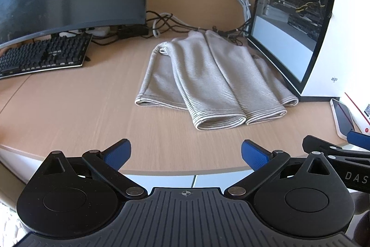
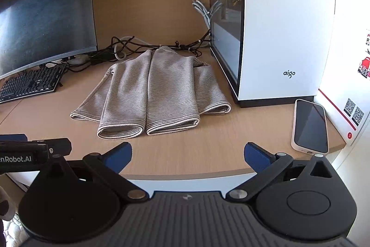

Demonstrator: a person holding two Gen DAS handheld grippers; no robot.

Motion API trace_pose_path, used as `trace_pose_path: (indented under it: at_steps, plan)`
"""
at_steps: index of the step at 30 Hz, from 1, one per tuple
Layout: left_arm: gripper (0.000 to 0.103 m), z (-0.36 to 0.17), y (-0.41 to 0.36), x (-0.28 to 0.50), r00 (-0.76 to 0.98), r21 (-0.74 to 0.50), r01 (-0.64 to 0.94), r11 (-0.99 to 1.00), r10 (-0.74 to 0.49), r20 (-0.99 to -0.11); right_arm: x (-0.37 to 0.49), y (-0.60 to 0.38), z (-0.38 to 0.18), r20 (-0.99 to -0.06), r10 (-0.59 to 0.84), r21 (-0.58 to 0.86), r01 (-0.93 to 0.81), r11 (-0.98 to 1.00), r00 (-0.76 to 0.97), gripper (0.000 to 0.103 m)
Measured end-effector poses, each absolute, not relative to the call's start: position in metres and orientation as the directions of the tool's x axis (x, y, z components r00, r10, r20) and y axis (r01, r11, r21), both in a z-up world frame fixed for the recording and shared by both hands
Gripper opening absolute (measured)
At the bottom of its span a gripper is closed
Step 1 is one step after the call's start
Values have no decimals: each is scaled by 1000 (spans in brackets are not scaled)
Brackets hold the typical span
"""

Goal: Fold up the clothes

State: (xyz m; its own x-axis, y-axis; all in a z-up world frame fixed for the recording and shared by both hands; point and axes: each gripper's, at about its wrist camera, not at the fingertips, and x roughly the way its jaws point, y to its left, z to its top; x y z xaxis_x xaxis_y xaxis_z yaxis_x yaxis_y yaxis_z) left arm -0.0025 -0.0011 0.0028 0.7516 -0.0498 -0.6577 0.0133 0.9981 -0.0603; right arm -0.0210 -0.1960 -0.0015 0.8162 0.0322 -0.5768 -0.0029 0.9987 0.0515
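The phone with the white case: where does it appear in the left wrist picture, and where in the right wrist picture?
Left wrist view: the phone lies at the far right edge, partly cut off, on the desk beside the white computer case.
Right wrist view: the phone lies whole at lower right, near the desk corner.
Shared landmark: the striped garment, left of the computer case in both.

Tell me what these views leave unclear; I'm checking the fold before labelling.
- Striped garment, both views: its neckline lies at the far end, foreshortened.
- Its right sleeve, left wrist view: partly hidden beside the computer case.
- Keyboard, both views: cut off by the left edge.
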Motion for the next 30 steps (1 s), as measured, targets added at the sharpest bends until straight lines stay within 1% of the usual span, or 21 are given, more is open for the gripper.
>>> trace_pose_path:
  at_steps: [30]
  plan:
    - [103,-2,-1,1,740,-71,0,997,-48,-671,-1,-195,-3,-591,45,48,-21,999,805,103]
